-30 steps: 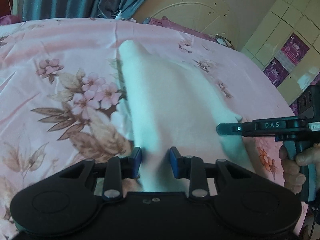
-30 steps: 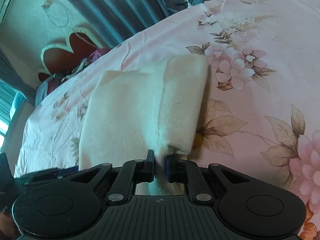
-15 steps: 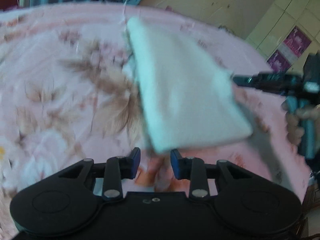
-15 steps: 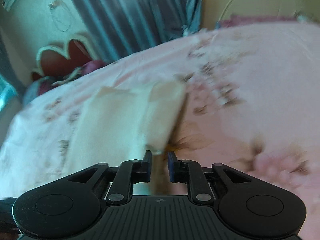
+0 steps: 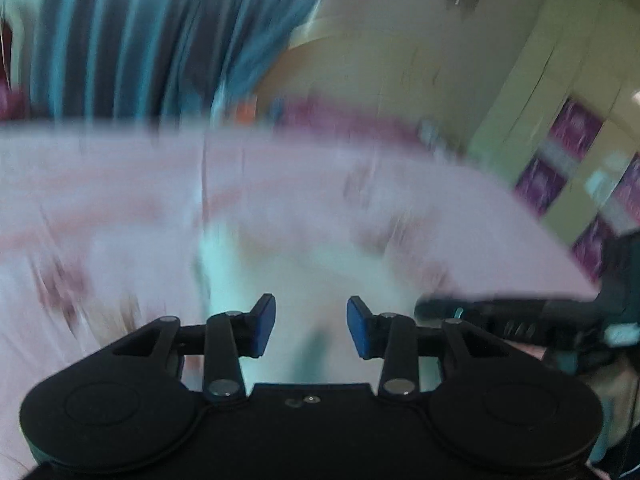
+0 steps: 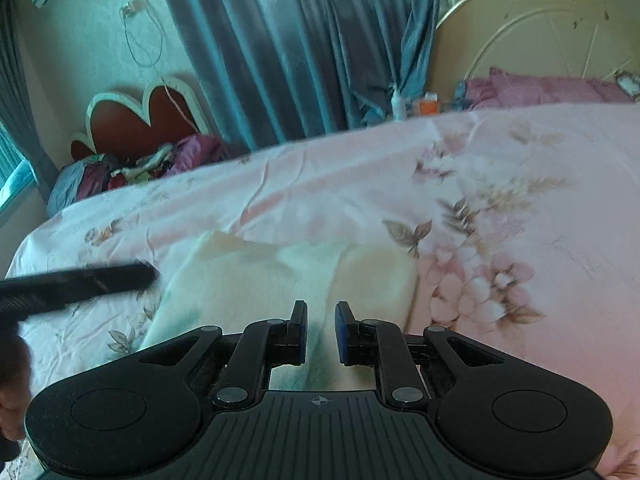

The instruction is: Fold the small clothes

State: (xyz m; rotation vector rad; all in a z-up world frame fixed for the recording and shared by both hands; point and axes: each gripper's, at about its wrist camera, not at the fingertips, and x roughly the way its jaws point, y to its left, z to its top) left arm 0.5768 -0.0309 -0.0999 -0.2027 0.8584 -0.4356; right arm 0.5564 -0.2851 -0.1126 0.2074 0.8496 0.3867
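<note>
A cream-white folded cloth (image 6: 288,276) lies flat on the pink flowered bedsheet (image 6: 500,184). In the right wrist view its near edge runs under my right gripper (image 6: 321,330), whose jaws stand a little apart with nothing between them. The left wrist view is heavily blurred; the cloth (image 5: 296,280) shows as a pale patch ahead of my left gripper (image 5: 311,326), which is open and empty. The right gripper's fingers (image 5: 500,312) reach in from the right there; the left gripper's finger (image 6: 76,284) shows at the left in the right wrist view.
Blue-grey curtains (image 6: 304,40) hang behind the bed. A cream headboard (image 6: 540,28) and purple pillows (image 6: 548,86) are at the far right. A heart-shaped red board (image 6: 136,120) and a heap of clothes (image 6: 120,168) sit beyond the far left edge.
Both grippers have let go of the cloth and pulled back and up. The cloth, lifted half a second ago, now lies folded on the sheet. The left camera is swinging fast.
</note>
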